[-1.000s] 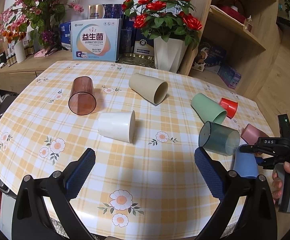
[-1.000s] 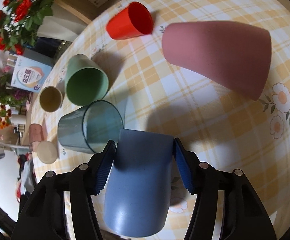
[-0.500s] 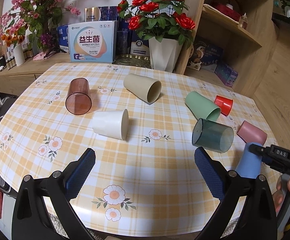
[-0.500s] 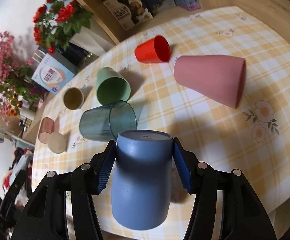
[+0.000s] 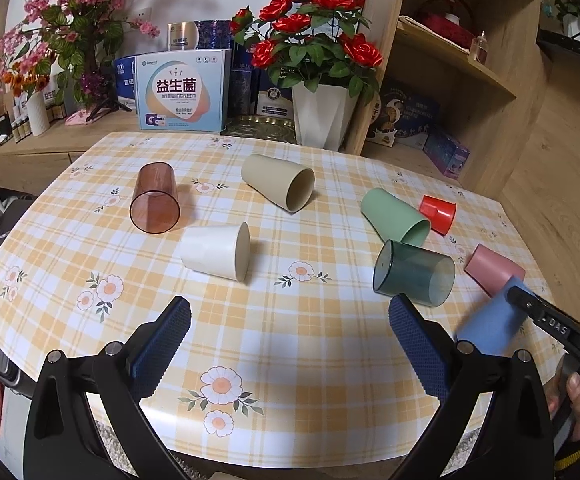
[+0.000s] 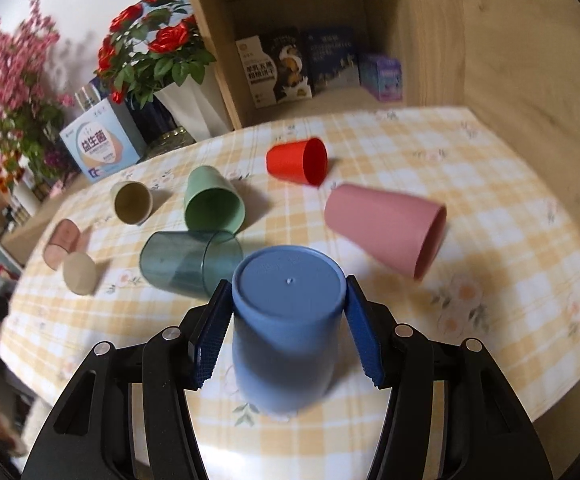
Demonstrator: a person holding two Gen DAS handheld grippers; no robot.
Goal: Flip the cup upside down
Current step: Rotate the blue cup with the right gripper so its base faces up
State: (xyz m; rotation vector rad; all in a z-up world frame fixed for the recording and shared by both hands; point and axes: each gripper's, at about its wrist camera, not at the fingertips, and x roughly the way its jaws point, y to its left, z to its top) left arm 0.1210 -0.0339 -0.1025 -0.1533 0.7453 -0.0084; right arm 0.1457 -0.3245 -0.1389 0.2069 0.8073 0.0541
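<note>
You are pinching the blue cup (image 6: pixel 288 320) between the two pads of your right gripper (image 6: pixel 286 336), its closed base tipped up toward the camera and its mouth pointing down toward the checked tablecloth (image 6: pixel 490 248). From the left wrist view, the blue cup (image 5: pixel 490 326) is sitting tilted near the table's edge, just in front of the pink cup (image 5: pixel 494 268). Beside the blue cup the dark teal cup (image 6: pixel 188 260) is lying on its side, with the green cup (image 6: pixel 212 204) just behind that, and the red cup (image 6: pixel 298 160) farther back from the blue cup. You are holding your left gripper (image 5: pixel 288 344) with its pads spread wide, gripping nothing, well apart from the blue cup and hovering above the tablecloth.
</note>
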